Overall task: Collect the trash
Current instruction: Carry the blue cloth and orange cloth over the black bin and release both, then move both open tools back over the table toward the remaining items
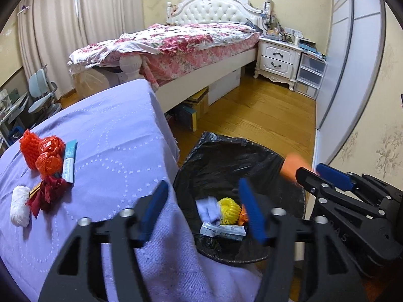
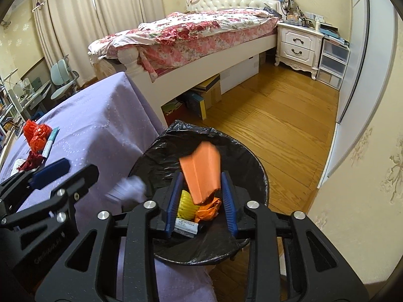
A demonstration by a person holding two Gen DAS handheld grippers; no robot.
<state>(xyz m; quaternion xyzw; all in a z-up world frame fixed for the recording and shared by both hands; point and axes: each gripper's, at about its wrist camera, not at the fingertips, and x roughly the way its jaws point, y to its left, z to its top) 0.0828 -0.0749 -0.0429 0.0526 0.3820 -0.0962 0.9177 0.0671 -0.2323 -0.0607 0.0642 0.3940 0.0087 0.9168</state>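
Observation:
A trash bin with a black liner (image 1: 226,156) (image 2: 241,156) stands on the floor beside the purple-clothed table (image 1: 105,136) (image 2: 95,125). It holds a yellow ball (image 1: 228,211) (image 2: 187,206), a white packet (image 1: 223,230) and orange scraps. My left gripper (image 1: 204,211) is open over the bin's edge; a blurred white piece (image 1: 209,210) (image 2: 128,188) is below it. My right gripper (image 2: 201,196) is over the bin with an orange paper piece (image 2: 202,173) (image 1: 294,166) between its fingers; grip unclear. On the table lie orange-red wrappers (image 1: 42,153) (image 2: 35,134), a dark red wrapper (image 1: 49,193), a white wad (image 1: 19,209) and a teal stick pack (image 1: 69,161).
A bed with a floral quilt (image 1: 181,42) stands behind the table, boxes under it. A white nightstand (image 1: 277,60) and plastic drawers (image 1: 309,75) are at the back right. Wooden floor (image 1: 264,115) lies past the bin. A wall and sliding door (image 1: 352,75) are right.

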